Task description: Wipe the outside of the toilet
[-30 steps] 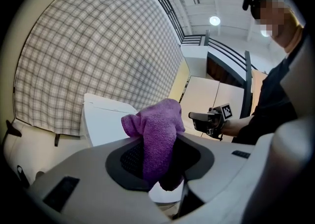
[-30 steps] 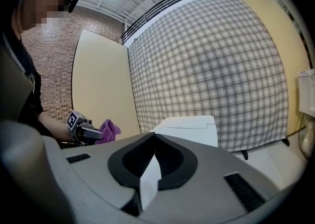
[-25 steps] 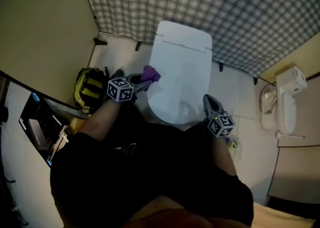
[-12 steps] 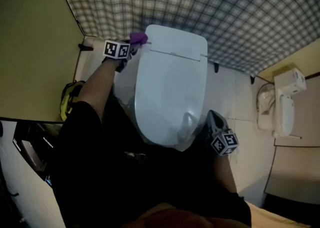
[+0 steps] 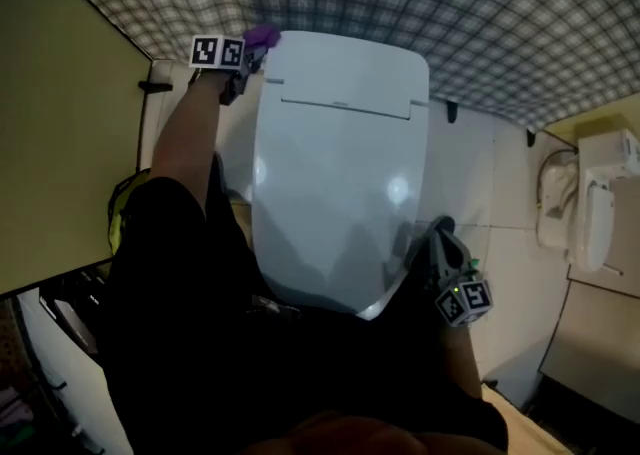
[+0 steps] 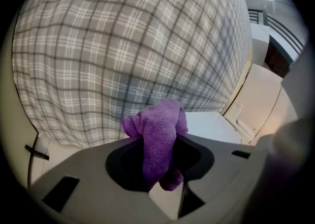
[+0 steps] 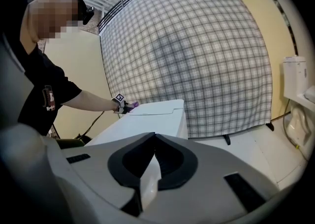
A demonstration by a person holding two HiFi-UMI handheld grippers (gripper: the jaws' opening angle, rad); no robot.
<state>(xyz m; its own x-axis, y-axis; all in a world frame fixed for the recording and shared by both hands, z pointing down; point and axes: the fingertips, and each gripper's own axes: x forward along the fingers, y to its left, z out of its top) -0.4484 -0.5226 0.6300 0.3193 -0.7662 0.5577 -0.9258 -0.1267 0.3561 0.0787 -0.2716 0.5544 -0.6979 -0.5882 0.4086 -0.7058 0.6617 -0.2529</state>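
At the rear of the toilet (image 5: 340,163), left gripper (image 5: 250,51) pinches purple cloth (image 6: 157,139); right gripper (image 5: 441,231) seemingly closed, empty.

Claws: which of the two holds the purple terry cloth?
The left claw, shut on the purple terry cloth at the back left corner of the white toilet. The right claw, near the front, is shut and empty.

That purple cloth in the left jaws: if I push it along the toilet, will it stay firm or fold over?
Probably floppy: the purple cloth droops and bunches between the left gripper's jaws. Its looped pile looks soft and light, so it likely folds back when pushed along the glossy toilet.
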